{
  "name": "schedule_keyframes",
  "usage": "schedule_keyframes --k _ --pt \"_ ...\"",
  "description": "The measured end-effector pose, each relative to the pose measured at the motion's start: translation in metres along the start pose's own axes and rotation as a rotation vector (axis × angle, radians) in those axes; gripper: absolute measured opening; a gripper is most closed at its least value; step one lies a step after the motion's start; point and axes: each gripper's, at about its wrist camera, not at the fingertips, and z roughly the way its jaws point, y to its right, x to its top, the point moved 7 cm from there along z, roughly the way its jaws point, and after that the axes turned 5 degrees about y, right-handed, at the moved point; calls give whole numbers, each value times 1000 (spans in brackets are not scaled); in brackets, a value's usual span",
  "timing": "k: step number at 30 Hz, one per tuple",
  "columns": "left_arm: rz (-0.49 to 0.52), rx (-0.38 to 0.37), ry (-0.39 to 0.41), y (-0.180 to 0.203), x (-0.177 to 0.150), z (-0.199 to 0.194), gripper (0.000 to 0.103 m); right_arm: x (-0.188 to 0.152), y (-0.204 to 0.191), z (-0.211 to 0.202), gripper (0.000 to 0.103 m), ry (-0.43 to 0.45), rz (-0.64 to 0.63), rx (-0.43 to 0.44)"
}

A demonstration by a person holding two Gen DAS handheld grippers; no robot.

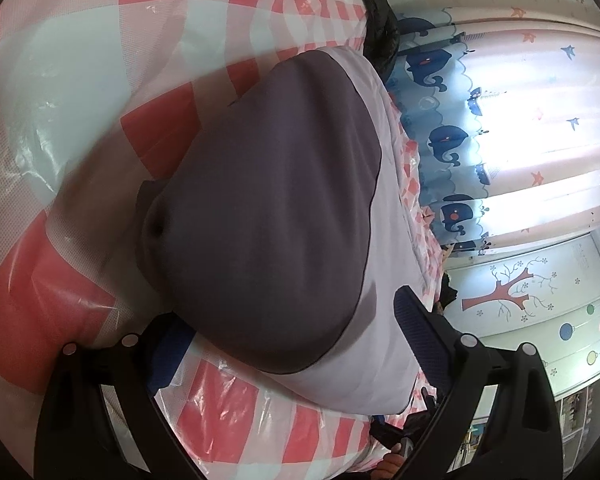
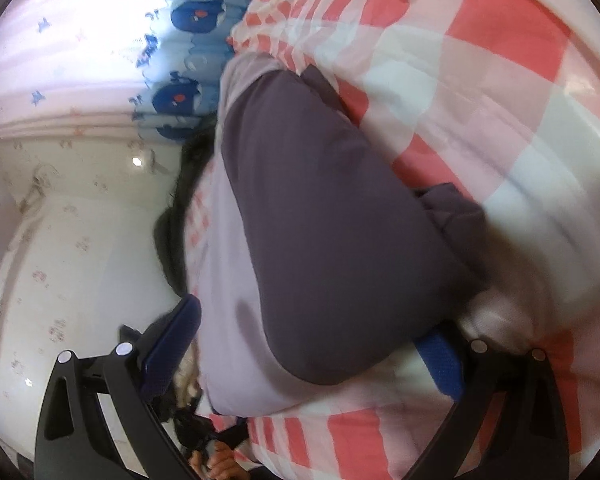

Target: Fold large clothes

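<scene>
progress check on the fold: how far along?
Done: the grey-and-white garment already lies as a compact bundle on the checked cover. In hand: left gripper and right gripper are both open, straddling its near edge, gripping nothing. Left: probably a final fold or tidy-up; can't tell how many.

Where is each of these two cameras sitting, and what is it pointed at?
Left wrist: rides on the left gripper, looking along its open fingers at the garment on the checked cloth, curtain behind.
Right wrist: rides on the right gripper, open, facing the garment and cloth.
Shared: garment, cloth, whale curtain.
</scene>
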Motion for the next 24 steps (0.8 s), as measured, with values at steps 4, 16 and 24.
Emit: schedule_keyframes --k 4,16,24 --pt "13 22 11 -5 1 -2 77 -2 -6 0 70 23 -21 -46" --pt "77 23 -36 30 7 -15 28 5 -53 -15 35 54 -219 -83" --pt "195 6 -55 61 -29 -72 26 -18 -86 -71 33 43 -330 -27"
